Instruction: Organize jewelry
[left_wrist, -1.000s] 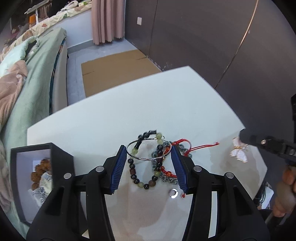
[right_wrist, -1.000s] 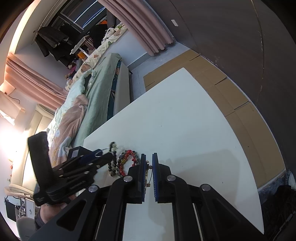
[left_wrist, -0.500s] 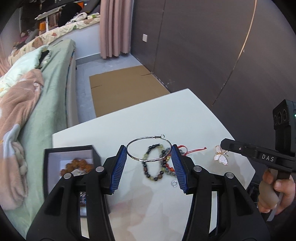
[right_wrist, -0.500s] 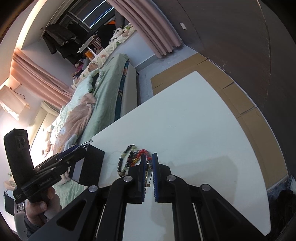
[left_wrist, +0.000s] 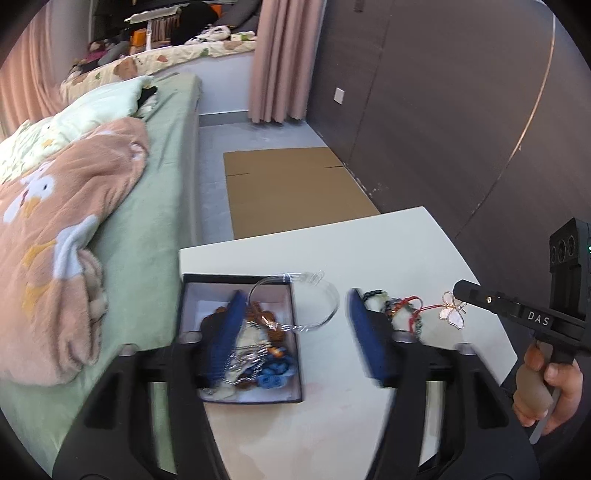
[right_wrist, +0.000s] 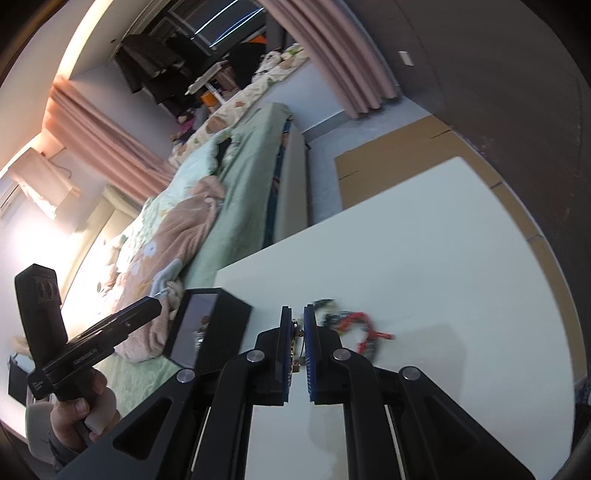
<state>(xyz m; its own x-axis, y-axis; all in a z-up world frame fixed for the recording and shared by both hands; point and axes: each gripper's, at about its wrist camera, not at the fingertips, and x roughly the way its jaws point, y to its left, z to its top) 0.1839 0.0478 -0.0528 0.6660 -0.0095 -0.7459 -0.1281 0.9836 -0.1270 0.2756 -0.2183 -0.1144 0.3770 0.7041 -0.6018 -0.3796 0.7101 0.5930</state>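
Note:
My left gripper (left_wrist: 293, 325) has wide-apart jaws and hangs over the dark jewelry box (left_wrist: 192, 332), which holds several pieces. A silver bangle (left_wrist: 295, 306) is blurred between the fingers, above the box's right edge, touching neither pad. My right gripper (right_wrist: 298, 345) is shut on a pink butterfly brooch (left_wrist: 452, 310), seen as a small gold piece (right_wrist: 294, 339) between its pads, above the white table (left_wrist: 369, 251). A pile of beaded bracelets and red cord (left_wrist: 399, 306) lies on the table; it also shows in the right wrist view (right_wrist: 351, 325).
A bed with a green sheet and pink blanket (left_wrist: 74, 221) runs along the table's left side. Flat cardboard (left_wrist: 291, 184) lies on the floor beyond the table. A dark wall (left_wrist: 443, 92) stands on the right.
My left gripper carried the silver bangle left from over the bracelet pile to over the box, and its jaws have opened, leaving the bangle loose. The right gripper stays shut on the brooch.

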